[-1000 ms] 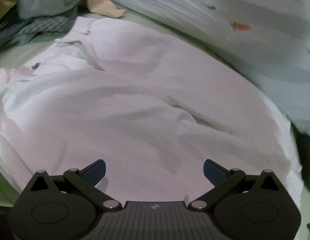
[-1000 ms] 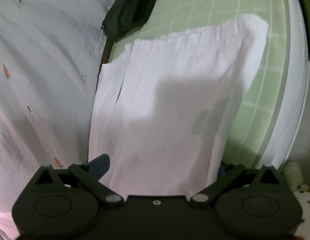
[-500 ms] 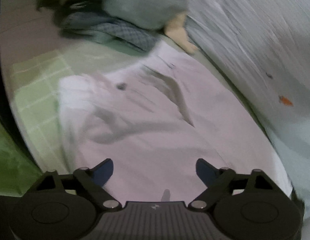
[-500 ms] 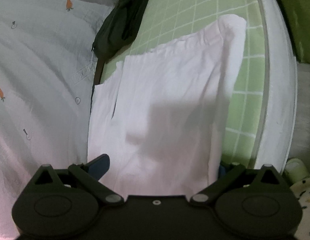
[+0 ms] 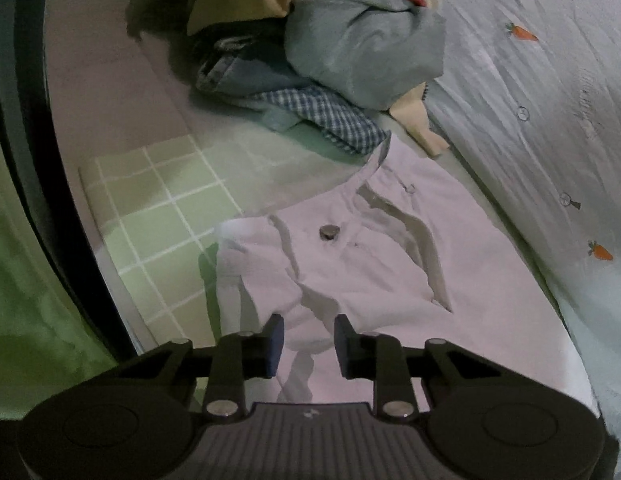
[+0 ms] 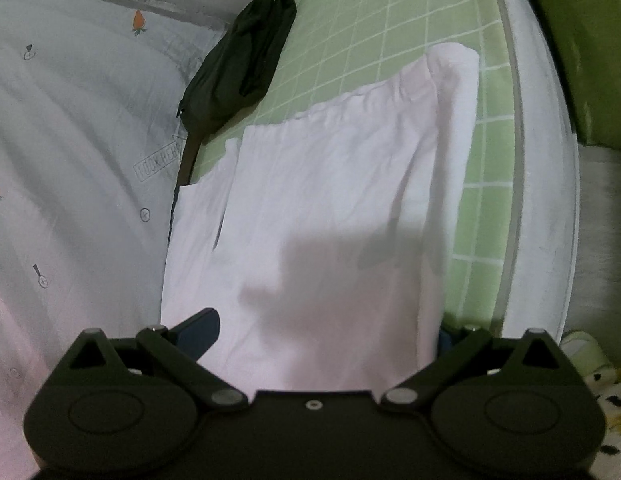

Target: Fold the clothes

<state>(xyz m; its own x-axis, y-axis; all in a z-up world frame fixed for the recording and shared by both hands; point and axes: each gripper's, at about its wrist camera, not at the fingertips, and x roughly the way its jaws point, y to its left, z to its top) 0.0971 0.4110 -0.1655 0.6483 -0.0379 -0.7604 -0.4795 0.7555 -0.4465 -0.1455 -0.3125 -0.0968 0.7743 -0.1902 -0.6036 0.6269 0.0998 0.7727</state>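
- Left claw, bottom centre of the left wrist view: fingers drawn near together with a narrow gap, a raised ridge of the white trousers sitting in that gap. Can't tell if you're pinching it yet; pads don't look pressed.
- Right claw, bottom of the right wrist view: fingers wide apart, straddling the trouser legs, holding nothing. Its right finger is mostly hidden behind cloth.
- Trousers lie flat on the green checked bed sheet, centre of both views; waistband with metal button mid-frame in the left view, leg ends toward the upper right in the right view, one edge rolled under.
- Handling, as a judgement: thin, light, limp cotton. It will sag and crease, won't hold shape, slides easily on the sheet. Take it at the waistband or a hem, where layers are thicker, and grab all layers.
- Carrot-print duvet runs along the trousers' far edge.
- Farther: dark garment upper centre of the right view; unfolded clothes pile top of the left view.
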